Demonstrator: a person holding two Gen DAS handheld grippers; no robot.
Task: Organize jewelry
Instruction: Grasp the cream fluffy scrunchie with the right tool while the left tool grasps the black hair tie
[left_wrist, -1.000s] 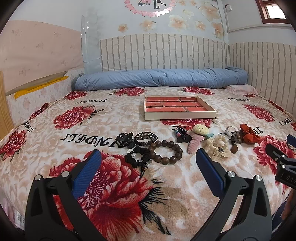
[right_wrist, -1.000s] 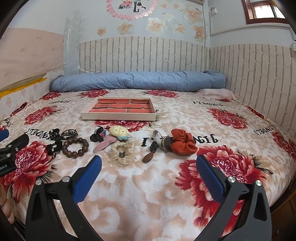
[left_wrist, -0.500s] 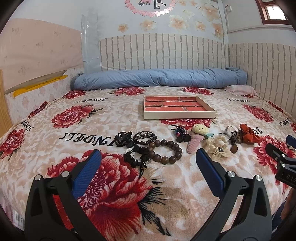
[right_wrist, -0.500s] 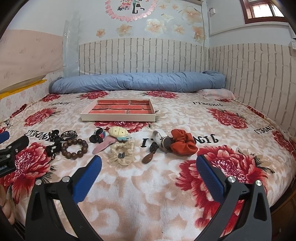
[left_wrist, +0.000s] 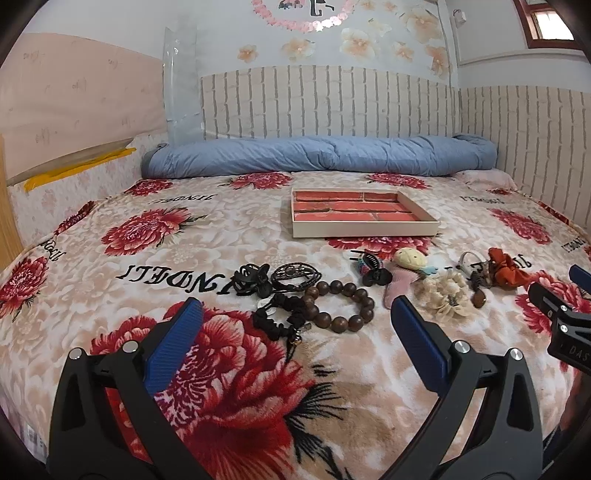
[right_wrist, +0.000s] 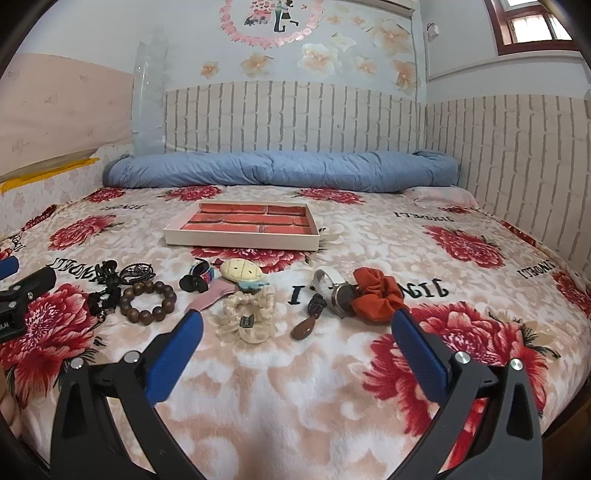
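Almost nothing had moved since a moment before: my left tongs (left_wrist: 295, 325) and right tongs (right_wrist: 295, 332) still hung wide apart and empty over the bed (right_wrist: 295, 387), the bead bracelet (left_wrist: 338, 301) and other jewelry lay before the empty tray (left_wrist: 364, 230), so sorting hadn't started.

Right gripper (left_wrist: 565, 314) cut off by frame edge.
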